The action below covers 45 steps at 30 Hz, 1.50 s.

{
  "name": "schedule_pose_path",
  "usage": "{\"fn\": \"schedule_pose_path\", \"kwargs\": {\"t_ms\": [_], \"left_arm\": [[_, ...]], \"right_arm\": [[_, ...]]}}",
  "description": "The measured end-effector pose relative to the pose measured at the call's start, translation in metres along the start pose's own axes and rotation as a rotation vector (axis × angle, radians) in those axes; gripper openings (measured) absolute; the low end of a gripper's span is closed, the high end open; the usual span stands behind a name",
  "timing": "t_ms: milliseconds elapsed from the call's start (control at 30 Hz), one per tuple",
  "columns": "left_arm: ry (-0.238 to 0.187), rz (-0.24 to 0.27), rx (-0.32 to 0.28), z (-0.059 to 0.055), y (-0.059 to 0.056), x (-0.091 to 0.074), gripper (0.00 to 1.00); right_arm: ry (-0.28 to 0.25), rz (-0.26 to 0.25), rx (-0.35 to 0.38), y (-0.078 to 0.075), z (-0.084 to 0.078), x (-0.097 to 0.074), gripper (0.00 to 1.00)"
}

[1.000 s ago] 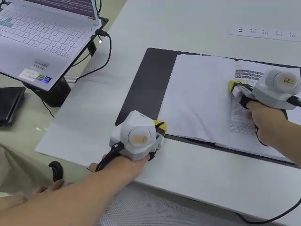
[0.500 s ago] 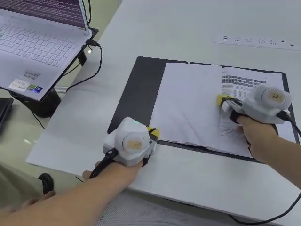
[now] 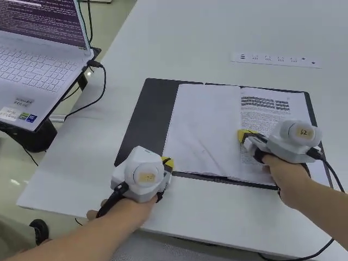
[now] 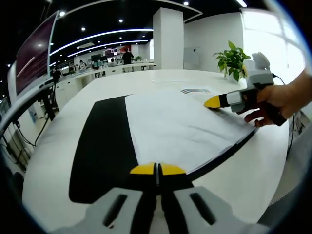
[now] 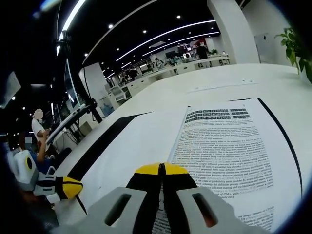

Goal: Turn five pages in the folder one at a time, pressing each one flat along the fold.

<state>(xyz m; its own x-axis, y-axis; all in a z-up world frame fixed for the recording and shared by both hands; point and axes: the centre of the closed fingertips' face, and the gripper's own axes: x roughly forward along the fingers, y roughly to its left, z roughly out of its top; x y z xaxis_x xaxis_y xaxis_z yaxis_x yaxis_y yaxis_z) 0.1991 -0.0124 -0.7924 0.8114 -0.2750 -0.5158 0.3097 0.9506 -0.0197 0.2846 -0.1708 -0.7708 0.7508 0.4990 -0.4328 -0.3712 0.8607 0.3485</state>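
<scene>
The folder (image 3: 145, 117) is lying open on the desk (image 3: 217, 32), close to its near edge, with a blank page (image 3: 204, 128) turned over to the left and a printed page (image 3: 274, 111) showing on the right. The left tongs (image 3: 167, 162) are resting with their tips together on the near-left corner of the folder's black cover, probably to pin it so the folder is not sliding or lifting while the other hand is working. The right tongs (image 3: 246, 136) are also closed, gripping nothing, and their yellow tips are pressing down on the paper just beside the fold (image 3: 237, 117), which suits flattening the turned page along the crease. A laptop (image 3: 32, 60) is standing off the desk's left edge and a power strip (image 3: 274, 58) is lying toward the far edge, both well clear of the work. Compared with a second ago, the right tongs are sitting lower on the page: they were level with the dark header block of the print and are now well below it, nearer the folder's near edge, so the stroke seems to be running down the fold. The left tongs are keeping to the same corner.
</scene>
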Motion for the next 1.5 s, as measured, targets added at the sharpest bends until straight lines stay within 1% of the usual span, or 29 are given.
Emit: {"fn": "schedule_pose_path", "kwargs": {"t_ms": [167,300,467,700,967,1200,1500], "left_arm": [[-0.001,-0.001,0.000,0.000,0.000,-0.001,0.00],[-0.001,-0.002,-0.002,0.001,-0.001,-0.002,0.00],[-0.001,-0.003,0.003,0.002,-0.001,-0.004,0.00],[0.000,-0.002,0.006,0.002,-0.001,-0.005,0.00],[0.000,-0.001,0.005,0.002,-0.001,-0.005,0.00],[0.002,0.001,0.010,0.003,-0.001,-0.005,0.00],[0.002,0.000,0.011,0.003,-0.001,-0.006,0.00]], "right_arm": [[0.007,-0.002,0.000,0.005,-0.007,-0.010,0.00],[0.015,-0.004,-0.003,0.002,-0.011,-0.011,0.00],[0.019,-0.005,-0.008,0.005,-0.021,-0.020,0.00],[0.022,-0.011,-0.013,0.010,-0.030,-0.030,0.00],[0.031,0.005,-0.051,0.021,-0.042,-0.044,0.00],[0.043,0.027,-0.064,0.032,-0.052,-0.053,0.00],[0.054,0.048,-0.067,0.040,-0.063,-0.068,0.00]]}}
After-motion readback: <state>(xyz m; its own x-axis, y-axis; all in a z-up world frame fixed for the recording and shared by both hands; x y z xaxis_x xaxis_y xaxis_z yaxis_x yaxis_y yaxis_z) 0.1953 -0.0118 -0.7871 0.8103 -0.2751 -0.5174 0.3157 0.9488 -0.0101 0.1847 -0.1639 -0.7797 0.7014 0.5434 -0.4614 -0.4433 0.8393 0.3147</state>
